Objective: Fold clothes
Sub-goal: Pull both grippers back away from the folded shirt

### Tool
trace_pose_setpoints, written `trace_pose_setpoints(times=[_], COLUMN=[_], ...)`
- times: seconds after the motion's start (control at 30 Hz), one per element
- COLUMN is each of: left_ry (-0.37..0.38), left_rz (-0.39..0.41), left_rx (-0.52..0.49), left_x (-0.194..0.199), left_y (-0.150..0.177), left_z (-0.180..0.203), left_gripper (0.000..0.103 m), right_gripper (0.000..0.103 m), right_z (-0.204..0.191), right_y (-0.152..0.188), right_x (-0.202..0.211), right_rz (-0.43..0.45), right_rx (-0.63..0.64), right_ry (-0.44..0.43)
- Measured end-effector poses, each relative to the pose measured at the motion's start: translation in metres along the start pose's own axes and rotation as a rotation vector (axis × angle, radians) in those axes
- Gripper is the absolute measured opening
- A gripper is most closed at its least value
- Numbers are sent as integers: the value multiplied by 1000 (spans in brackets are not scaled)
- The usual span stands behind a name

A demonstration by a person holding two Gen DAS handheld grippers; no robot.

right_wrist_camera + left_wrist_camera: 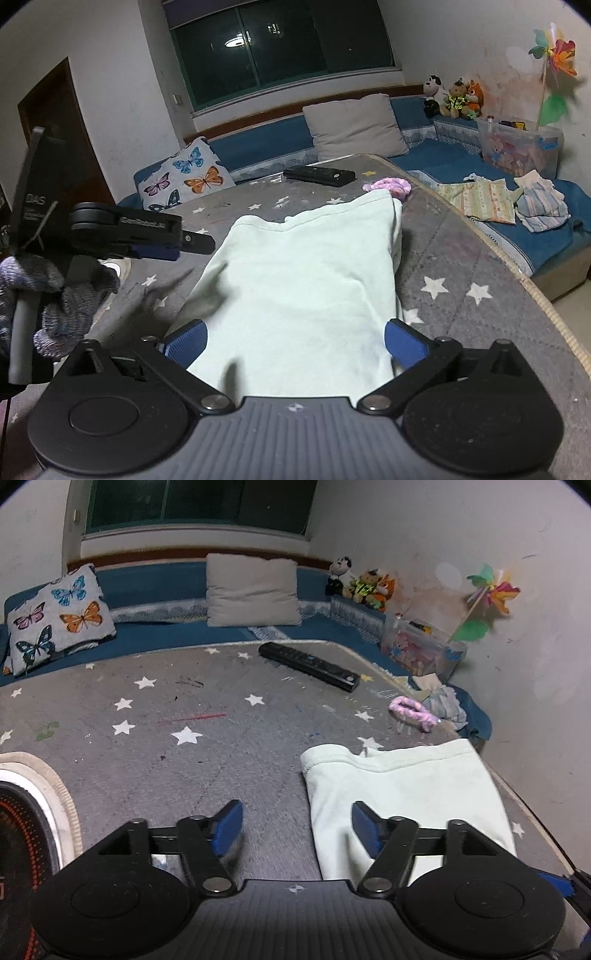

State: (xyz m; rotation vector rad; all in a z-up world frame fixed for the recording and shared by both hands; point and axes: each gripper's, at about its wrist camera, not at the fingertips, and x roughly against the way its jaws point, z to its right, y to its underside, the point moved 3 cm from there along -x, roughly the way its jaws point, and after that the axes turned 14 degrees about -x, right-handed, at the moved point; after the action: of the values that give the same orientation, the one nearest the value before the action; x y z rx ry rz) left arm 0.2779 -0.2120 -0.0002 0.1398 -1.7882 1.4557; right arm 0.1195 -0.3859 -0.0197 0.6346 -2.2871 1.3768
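The pale green garment (306,291) lies on the star-patterned desk (166,760) as a long, doubled strip with rounded edges, running away from the camera toward the pink fluffy item (388,184) and the remote control (308,661). A likely risk is that a pinch catches only the top layer, so the stacked layers slide apart and the strip skews; a far-end lift could also drag cloth into the pink item. The right tool (295,341) is spread wide, its blue pads straddling the near end of the strip without pinching it. The left tool (295,825) is likewise spread and empty, with its right pad over the garment's left edge.
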Motion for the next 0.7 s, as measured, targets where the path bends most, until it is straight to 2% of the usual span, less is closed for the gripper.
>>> trace_pose_setpoints(times=[0.1, 0.23, 0.43, 0.7], left_ry=[8, 9, 1, -3], left_rz=[23, 57, 109, 100], left_rx=[-15, -39, -76, -77], left_x=[14, 33, 63, 83], left_y=[5, 13, 27, 51], left_z=[3, 7, 11, 9], left_gripper=[77, 91, 103, 103], right_gripper=[103, 103, 103, 103], right_z=[-1, -5, -10, -16], right_y=[2, 7, 14, 25], right_x=[4, 10, 21, 32], right_rz=[8, 15, 32, 47], right_rx=[-1, 20, 39, 54], right_ry=[4, 24, 50, 77])
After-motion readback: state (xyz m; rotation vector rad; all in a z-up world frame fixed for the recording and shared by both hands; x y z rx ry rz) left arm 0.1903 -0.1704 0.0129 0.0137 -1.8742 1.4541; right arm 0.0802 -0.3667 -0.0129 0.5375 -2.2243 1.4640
